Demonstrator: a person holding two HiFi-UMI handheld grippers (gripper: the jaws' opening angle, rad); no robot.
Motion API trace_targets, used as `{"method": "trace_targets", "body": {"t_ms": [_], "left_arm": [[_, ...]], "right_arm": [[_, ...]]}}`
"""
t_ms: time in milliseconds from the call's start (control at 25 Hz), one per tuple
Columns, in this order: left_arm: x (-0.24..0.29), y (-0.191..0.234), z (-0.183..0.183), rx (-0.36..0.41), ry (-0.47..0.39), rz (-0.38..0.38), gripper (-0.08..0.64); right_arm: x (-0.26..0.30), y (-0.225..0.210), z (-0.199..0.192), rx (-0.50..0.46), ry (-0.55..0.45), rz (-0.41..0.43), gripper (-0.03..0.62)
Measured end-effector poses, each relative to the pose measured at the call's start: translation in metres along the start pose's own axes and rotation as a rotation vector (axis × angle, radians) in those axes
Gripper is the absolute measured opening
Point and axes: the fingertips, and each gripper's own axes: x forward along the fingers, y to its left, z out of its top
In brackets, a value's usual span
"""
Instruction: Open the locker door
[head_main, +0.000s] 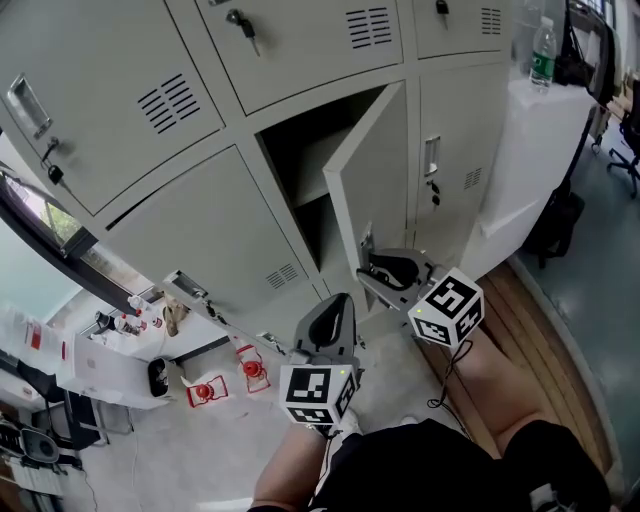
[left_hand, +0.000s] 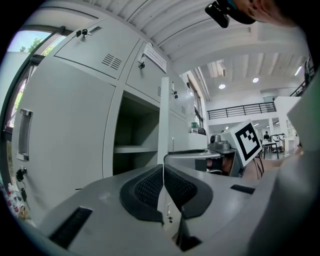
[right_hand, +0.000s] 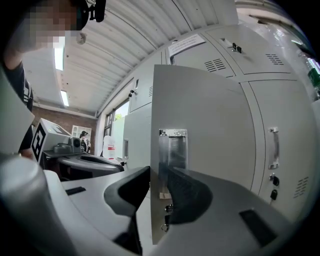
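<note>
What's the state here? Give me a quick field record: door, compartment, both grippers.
door: locker door partly open, angled out from the bank
compartment: dark inside, one shelf visible
right gripper: jaws apart, astride the door's free edge beside the handle; firm clamp unclear
left gripper: shut, nothing between the pads, off the door
neighbouring lockers: closed

Pale floor (head_main: 170, 445), white counter (head_main: 545, 140), left-side window (left_hand: 27, 42)

The locker door (head_main: 375, 165) stands ajar right of its open compartment (head_main: 300, 150), its free edge within the right claw (right_hand: 159, 177).
</note>
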Motion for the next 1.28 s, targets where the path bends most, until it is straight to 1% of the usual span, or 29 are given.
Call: {"method": "trace_targets", "body": {"t_ms": [320, 640, 800, 1120, 1280], "left_arm": [[0.007, -0.034, 0.0, 0.012, 0.004, -0.029, 0.02], [0.01, -0.066, 0.0, 0.018, 0.003, -0.06, 0.02], [0.013, -0.079, -0.002, 0.014, 0.001, -0.073, 0.02], [0.017, -0.101, -0.003, 0.017, 0.001, -0.1, 0.02], [0.02, -0.11, -0.002, 0.021, -0.002, -0.11, 0.02]], "right_arm": [[-0.04, -0.006, -0.004, 0.005, -0.025, 0.013, 0.167], [-0.081, -0.02, -0.008, 0.004, -0.039, -0.028, 0.187], [-0.098, -0.029, -0.009, 0.007, -0.042, -0.067, 0.193], [-0.129, -0.056, -0.013, 0.016, -0.041, -0.192, 0.193], [-0.137, -0.063, -0.014, 0.01, -0.035, -0.217, 0.195]]}}
